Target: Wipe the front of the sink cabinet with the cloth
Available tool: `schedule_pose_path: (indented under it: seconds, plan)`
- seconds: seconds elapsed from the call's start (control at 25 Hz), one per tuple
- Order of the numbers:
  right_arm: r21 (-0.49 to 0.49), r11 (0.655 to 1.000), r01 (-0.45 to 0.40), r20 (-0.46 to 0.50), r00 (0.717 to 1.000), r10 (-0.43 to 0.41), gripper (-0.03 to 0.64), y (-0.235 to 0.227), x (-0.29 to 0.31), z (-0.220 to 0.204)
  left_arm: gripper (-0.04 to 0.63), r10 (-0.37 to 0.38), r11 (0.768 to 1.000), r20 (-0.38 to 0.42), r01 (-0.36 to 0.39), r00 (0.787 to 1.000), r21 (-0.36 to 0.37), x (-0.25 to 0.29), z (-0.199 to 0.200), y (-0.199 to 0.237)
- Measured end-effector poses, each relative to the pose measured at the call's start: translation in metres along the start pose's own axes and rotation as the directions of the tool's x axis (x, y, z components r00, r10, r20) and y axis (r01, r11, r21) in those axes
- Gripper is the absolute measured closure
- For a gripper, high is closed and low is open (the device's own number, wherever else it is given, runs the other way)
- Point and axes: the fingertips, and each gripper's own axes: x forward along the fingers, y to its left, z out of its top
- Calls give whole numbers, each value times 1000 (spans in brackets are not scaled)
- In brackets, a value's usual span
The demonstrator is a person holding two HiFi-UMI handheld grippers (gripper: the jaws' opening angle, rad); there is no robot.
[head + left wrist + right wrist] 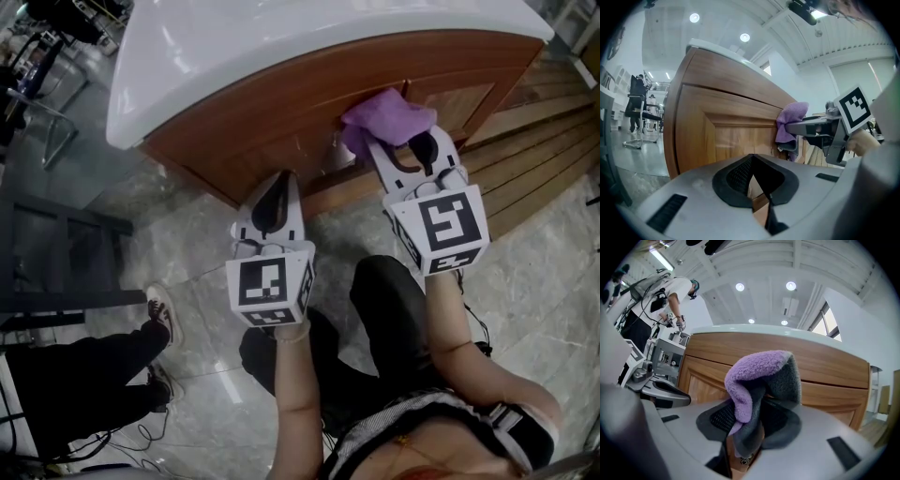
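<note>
Against the wooden front of the sink cabinet, just under the white basin rim, I have the purple cloth bunched up and lying on the panel. My right gripper has its fingers clamped on the cloth, and its own view shows a purple side folded over a grey one. My left gripper hangs lower and to the left, near the cabinet's bottom edge; I cannot tell whether it touches. Its fingers are drawn together at the tips with nothing between them. Someone else's shoe rests on the tiled floor at far left.
</note>
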Motion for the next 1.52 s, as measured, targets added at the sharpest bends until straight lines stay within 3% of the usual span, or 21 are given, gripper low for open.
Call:
schedule_pose_path:
  seconds: [0.84, 1.0, 1.2, 1.52]
  plan:
    - [-15, 999, 28, 16, 999, -28, 435, 9, -5, 2, 595, 49, 998, 2, -49, 999, -28, -26, -1, 19]
    - [-25, 994, -107, 21, 994, 108, 434, 44, -4, 0, 594, 86, 996, -12, -87, 996, -15, -32, -3, 28]
    - [-72, 961, -265, 6, 964, 266, 436, 110, 9, -4, 595, 153, 988, -18, -153, 988, -31, -50, -5, 49]
    - [-120, 924, -363, -11, 931, 365, 434, 189, 26, -2, 595, 228, 971, -19, -229, 973, -65, -83, -10, 78]
